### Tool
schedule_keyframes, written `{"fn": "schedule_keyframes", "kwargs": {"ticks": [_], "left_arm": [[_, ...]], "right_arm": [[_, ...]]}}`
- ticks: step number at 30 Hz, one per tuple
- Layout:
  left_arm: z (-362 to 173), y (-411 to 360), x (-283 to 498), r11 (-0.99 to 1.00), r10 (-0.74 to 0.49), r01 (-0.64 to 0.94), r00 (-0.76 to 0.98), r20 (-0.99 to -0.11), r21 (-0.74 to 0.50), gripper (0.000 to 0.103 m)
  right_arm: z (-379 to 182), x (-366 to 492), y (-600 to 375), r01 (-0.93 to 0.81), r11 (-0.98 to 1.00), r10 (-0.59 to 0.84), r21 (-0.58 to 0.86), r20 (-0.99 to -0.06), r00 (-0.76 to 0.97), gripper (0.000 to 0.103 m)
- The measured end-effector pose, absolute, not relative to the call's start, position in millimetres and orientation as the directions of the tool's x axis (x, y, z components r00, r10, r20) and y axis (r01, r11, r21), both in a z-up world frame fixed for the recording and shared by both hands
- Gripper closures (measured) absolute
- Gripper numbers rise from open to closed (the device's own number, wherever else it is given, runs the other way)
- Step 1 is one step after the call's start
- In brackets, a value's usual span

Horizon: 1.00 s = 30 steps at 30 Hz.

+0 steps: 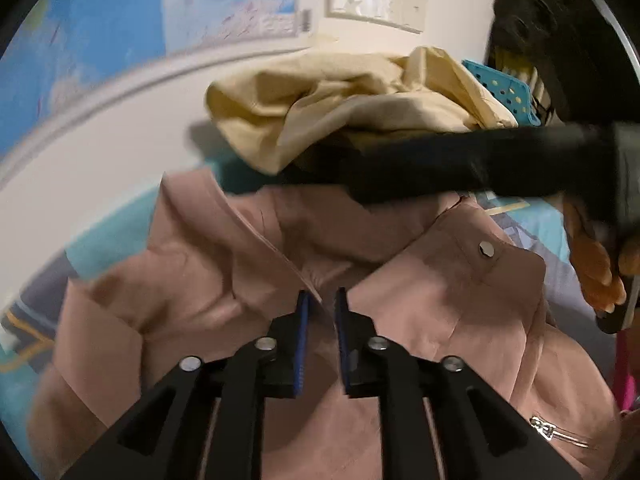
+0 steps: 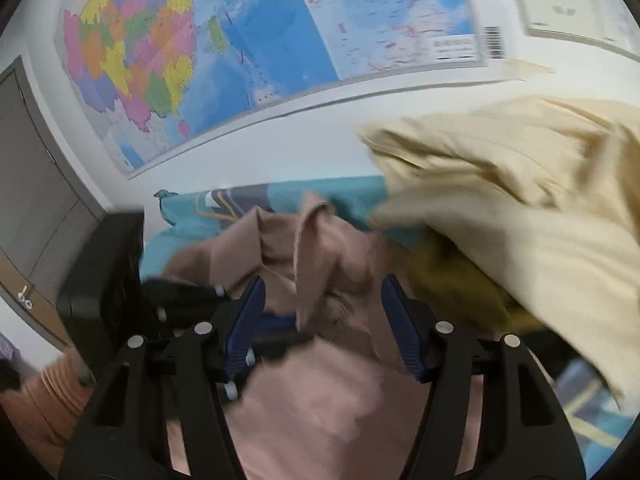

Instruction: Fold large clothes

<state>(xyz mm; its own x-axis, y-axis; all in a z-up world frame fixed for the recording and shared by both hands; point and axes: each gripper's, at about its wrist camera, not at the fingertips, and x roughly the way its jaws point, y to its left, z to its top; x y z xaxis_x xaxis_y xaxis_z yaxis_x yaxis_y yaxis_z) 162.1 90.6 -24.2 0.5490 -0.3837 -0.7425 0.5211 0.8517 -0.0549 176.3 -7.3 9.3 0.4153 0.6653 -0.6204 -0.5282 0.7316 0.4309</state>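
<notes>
Two grippers, pink jacket (image 1: 420, 272) fold seemingly between left fingers (image 1: 303, 320), narrowly parted

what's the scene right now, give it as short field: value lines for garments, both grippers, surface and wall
garment in work: pink jacket, rumpled, snap button showing
other garment: cream garment, heaped beyond the jacket
left gripper: jaws narrow, a thin edge of jacket fabric between the pads; contact unclear
right gripper: open, over a raised fold of the jacket
surface: teal patterned sheet
wall: map
image quality: motion blur in both views
</notes>
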Motion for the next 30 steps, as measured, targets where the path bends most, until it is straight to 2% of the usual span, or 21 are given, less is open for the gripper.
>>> {"fn": "schedule_keyframes", "kwargs": {"ticks": [1, 3, 5, 10, 15, 17, 18, 19, 20, 22, 25, 26, 29, 30], "left_arm": [[-25, 95, 161, 0.854, -0.396, 0.515, 0.547, -0.737, -0.076, 0.078], [-25, 105, 157, 0.857, -0.417, 0.504, 0.549, -0.725, -0.111, 0.073], [-27, 113, 153, 0.858, -0.434, 0.492, 0.542, -0.720, -0.146, 0.073], [-33, 116, 152, 0.863, -0.423, 0.485, 0.538, -0.729, -0.143, 0.070], [-32, 127, 151, 0.866, -0.434, 0.473, 0.549, -0.714, -0.163, 0.061], [-32, 130, 149, 0.869, -0.434, 0.467, 0.558, -0.708, -0.164, 0.061], [-31, 134, 146, 0.870, -0.434, 0.464, 0.561, -0.705, -0.166, 0.060], [-31, 136, 146, 0.872, -0.433, 0.461, 0.564, -0.704, -0.166, 0.060], [-29, 140, 145, 0.874, -0.431, 0.455, 0.569, -0.700, -0.168, 0.060], [-28, 147, 136, 0.875, -0.438, 0.449, 0.575, -0.692, -0.180, 0.058], [-22, 156, 128, 0.876, -0.441, 0.446, 0.586, -0.679, -0.184, 0.054], [-20, 158, 126, 0.879, -0.436, 0.441, 0.593, -0.677, -0.179, 0.052], [-17, 163, 125, 0.887, -0.425, 0.427, 0.600, -0.678, -0.179, 0.049], [-14, 162, 125, 0.889, -0.422, 0.422, 0.603, -0.677, -0.178, 0.048]], "right_arm": [[8, 183, 2, -0.535, 0.713, 0.682, 0.453, -0.623, 0.382, 0.044], [6, 194, 20, -0.536, 0.716, 0.674, 0.448, -0.645, 0.360, 0.044], [2, 202, 40, -0.553, 0.722, 0.652, 0.416, -0.678, 0.341, 0.047], [-21, 220, 77, -0.499, 0.800, 0.540, 0.333, -0.762, 0.357, 0.045], [-38, 244, 72, -0.367, 0.818, 0.560, 0.443, -0.760, 0.330, 0.047], [-42, 246, 71, -0.350, 0.830, 0.544, 0.435, -0.772, 0.330, 0.051], [-44, 247, 71, -0.348, 0.833, 0.537, 0.429, -0.779, 0.325, 0.064], [-46, 248, 70, -0.348, 0.837, 0.530, 0.423, -0.786, 0.319, 0.096], [-48, 248, 69, -0.350, 0.833, 0.535, 0.428, -0.785, 0.313, 0.100], [-45, 245, 55, -0.348, 0.787, 0.609, 0.509, -0.733, 0.303, 0.101], [-32, 234, 25, -0.350, 0.664, 0.748, 0.661, -0.598, 0.288, 0.102], [-32, 233, 16, -0.332, 0.673, 0.740, 0.661, -0.603, 0.298, 0.101], [-44, 235, 6, -0.285, 0.764, 0.644, 0.579, -0.700, 0.308, 0.097], [-48, 233, 3, -0.279, 0.789, 0.614, 0.548, -0.725, 0.312, 0.088]]}}
